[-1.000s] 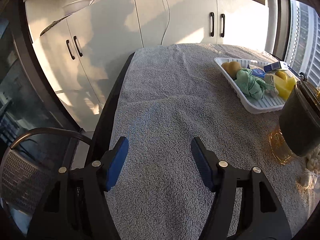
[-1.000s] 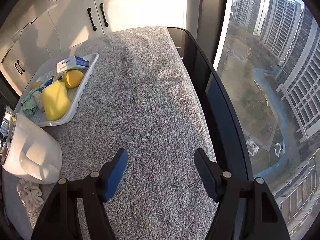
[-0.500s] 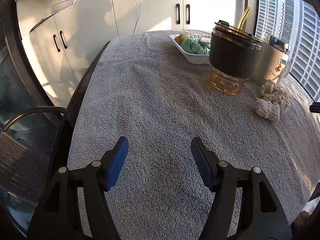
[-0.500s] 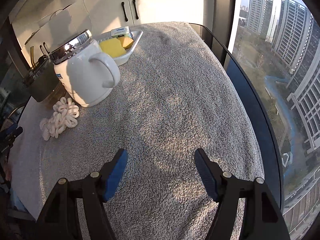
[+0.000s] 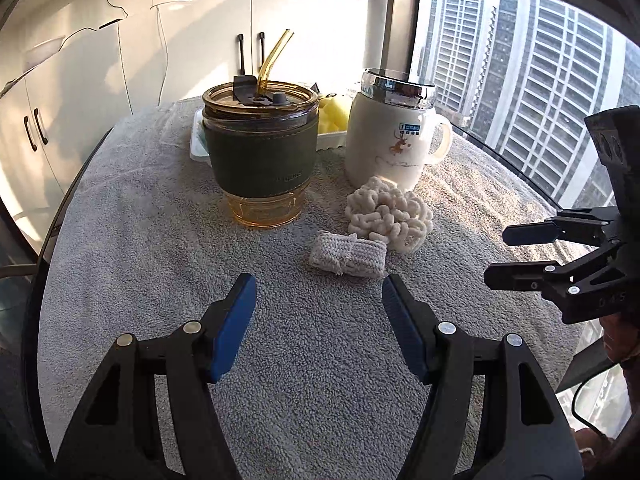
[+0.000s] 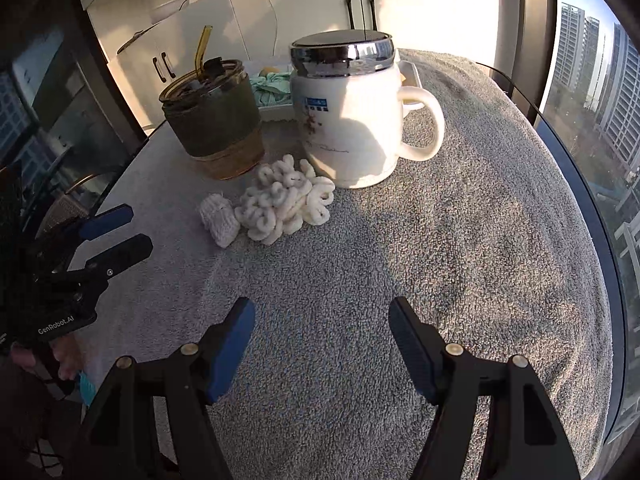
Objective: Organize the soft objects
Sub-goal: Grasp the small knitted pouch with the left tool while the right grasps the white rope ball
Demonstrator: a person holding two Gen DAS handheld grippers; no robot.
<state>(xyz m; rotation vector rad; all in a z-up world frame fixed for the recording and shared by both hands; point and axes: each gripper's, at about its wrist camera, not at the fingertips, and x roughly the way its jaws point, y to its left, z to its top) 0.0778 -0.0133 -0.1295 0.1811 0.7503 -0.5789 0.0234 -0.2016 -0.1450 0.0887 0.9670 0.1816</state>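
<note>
left gripper (image 5: 318, 290): jaws apart, nothing between them, above the grey towel (image 5: 160, 248) | right gripper (image 6: 322, 312): jaws apart, empty too | cream looped scrunchie (image 5: 388, 216) on the towel, touching the knitted roll (image 5: 347, 255); both just in front of the white mug (image 5: 394, 140) and green-sleeved tumbler (image 5: 260, 152) | tray (image 5: 198, 140) behind

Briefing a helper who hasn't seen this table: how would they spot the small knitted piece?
Find the white mug on the grey towel. In front lies a loopy cream bundle; the knitted piece touches its near side, flat, rectangular and tightly woven, not loopy.
</note>
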